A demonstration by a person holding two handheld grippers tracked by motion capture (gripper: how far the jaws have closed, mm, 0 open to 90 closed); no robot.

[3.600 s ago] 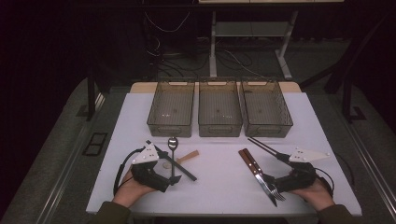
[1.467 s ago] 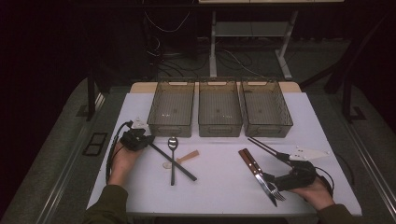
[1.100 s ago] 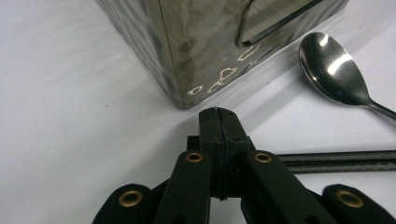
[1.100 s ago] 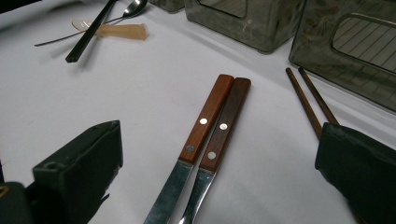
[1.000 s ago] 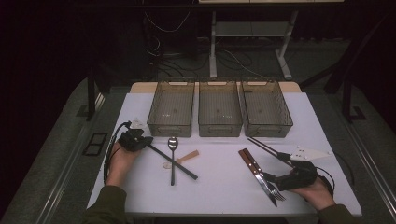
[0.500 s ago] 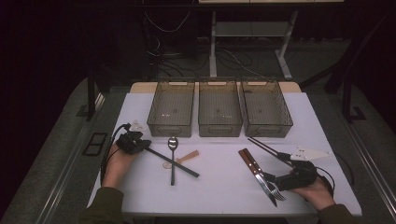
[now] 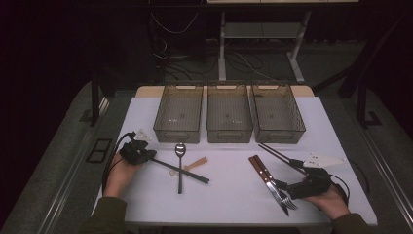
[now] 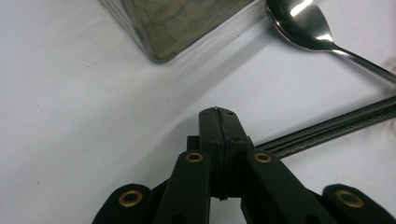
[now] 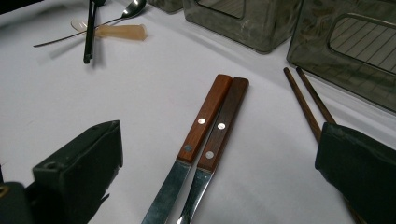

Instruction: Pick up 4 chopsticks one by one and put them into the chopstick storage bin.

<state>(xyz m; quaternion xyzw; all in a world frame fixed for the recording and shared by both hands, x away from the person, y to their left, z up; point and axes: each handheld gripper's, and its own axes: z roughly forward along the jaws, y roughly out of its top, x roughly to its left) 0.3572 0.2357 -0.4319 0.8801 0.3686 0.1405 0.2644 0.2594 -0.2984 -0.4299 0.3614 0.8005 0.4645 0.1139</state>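
My left gripper (image 7: 146, 154) is shut at the left end of a pair of black chopsticks (image 7: 181, 170). In the left gripper view its jaws (image 8: 218, 117) meet along one seam, and the black chopsticks (image 8: 327, 128) run out to the right from behind them; whether they are pinched I cannot tell. A steel spoon (image 7: 179, 163) lies across the chopsticks. My right gripper (image 7: 288, 188) is open at the front right. A knife and fork with wooden handles (image 9: 212, 126) lie between its wide-apart jaws, untouched.
Three clear bins (image 7: 178, 114) (image 7: 229, 113) (image 7: 276, 113) stand in a row at the back of the white table (image 7: 229, 197). A small pale spoon (image 7: 196, 164) lies by the steel one. Brown chopsticks (image 7: 273, 152) lie by the right gripper.
The left hand has left the front of the table, gone back and to the left, and settled at the far end of the black chopsticks. The right hand has kept still.
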